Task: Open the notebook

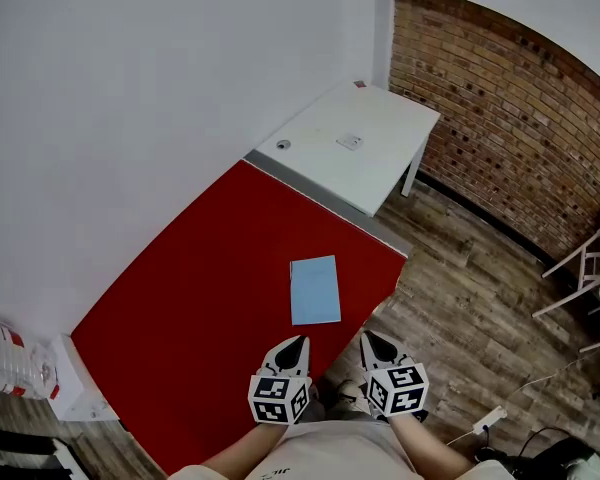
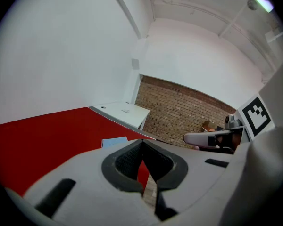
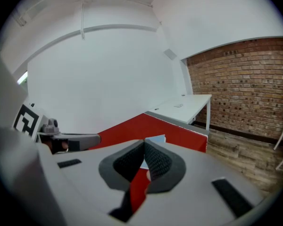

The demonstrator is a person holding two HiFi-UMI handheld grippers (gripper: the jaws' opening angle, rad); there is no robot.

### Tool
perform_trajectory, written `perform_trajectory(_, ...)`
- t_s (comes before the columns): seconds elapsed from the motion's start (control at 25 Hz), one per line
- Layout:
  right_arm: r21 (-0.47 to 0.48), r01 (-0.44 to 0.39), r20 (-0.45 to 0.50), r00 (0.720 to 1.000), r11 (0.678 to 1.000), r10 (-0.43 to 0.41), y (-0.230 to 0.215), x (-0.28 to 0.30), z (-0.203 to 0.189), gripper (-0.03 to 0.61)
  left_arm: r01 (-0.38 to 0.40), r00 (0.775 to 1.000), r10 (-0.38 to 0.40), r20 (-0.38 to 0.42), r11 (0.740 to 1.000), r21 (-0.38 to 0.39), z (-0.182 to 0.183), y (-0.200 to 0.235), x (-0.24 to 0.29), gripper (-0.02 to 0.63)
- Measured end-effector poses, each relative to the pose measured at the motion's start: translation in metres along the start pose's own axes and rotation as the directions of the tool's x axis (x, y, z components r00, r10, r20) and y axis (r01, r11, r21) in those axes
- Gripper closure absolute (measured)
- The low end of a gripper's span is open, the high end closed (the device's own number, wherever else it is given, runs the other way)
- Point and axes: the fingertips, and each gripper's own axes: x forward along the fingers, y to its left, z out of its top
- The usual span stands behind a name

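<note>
A closed light-blue notebook (image 1: 315, 290) lies flat on the red table (image 1: 200, 298), near its front right edge. Both grippers hover side by side just short of it, pointing toward it and slightly down. My left gripper (image 1: 301, 341) is shut, with nothing between its pads, over the table's edge below the notebook. My right gripper (image 1: 367, 336) is shut and empty too, off the table's edge over the floor. In the left gripper view the notebook (image 2: 114, 141) shows just past the closed jaw tips (image 2: 141, 143). In the right gripper view the notebook (image 3: 156, 139) peeks out behind the closed tips (image 3: 144, 142).
A white desk (image 1: 355, 148) adjoins the red table's far end. A white wall runs along the left and a brick wall (image 1: 510, 98) stands behind. On the wooden floor to the right are a white chair (image 1: 583, 268) and a power strip with cable (image 1: 489, 418). A plastic bottle (image 1: 5, 360) lies at far left.
</note>
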Motion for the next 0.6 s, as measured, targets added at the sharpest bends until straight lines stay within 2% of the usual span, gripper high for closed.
perform_trajectory(0.44,-0.007,0.006,-0.099,0.995,1.000,-0.007,-0.020,0.063,-0.002,0.572,-0.032,0.998,0.029,-0.057,0.998,-0.045,-0.009,0.042,0.040,0.609)
perform_trajectory(0.6,0.004,0.006,-0.133,0.991,1.000,-0.005,-0.026,0.095,-0.009,0.572,-0.055,0.995,0.052,-0.086,0.998,-0.030,-0.017,0.065,0.062,0.609)
